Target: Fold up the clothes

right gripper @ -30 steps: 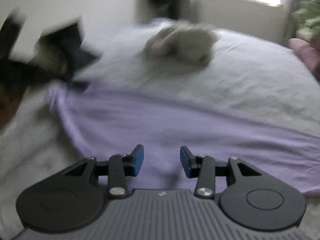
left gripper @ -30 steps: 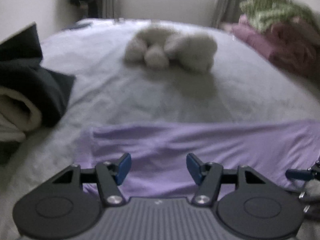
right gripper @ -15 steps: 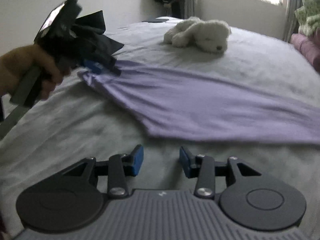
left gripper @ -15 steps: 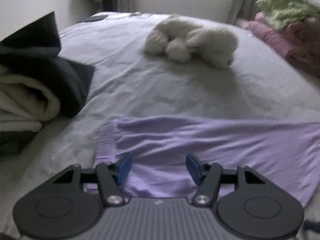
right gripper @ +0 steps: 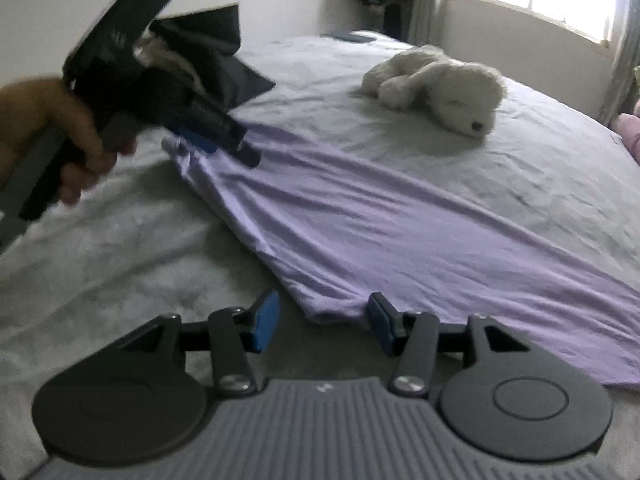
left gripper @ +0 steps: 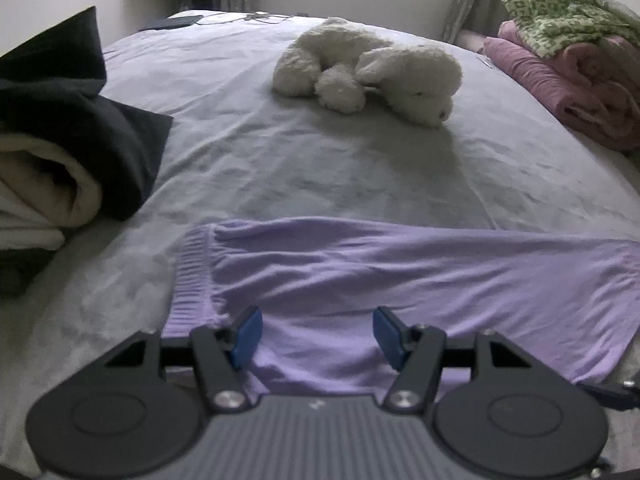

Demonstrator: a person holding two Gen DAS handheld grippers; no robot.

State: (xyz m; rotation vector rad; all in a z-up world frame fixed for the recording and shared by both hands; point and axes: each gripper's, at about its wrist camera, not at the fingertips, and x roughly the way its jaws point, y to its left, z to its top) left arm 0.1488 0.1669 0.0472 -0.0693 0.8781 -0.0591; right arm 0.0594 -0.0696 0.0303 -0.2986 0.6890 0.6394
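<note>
Both grippers released: left gripper (left gripper: 316, 332) over the lilac trousers' (left gripper: 400, 272) waistband end, right gripper (right gripper: 322, 322) at their near corner, nothing gripped.

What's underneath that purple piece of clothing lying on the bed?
The purple garment lies flat on the grey bedsheet, which shows all around it. Nothing bulges beneath, though the covered patch of sheet can't be seen.

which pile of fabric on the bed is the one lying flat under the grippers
The lilac garment, spread flat below both open grippers. The dark and cream bundle and the pink and green pile sit bunched at the bed's sides.
</note>
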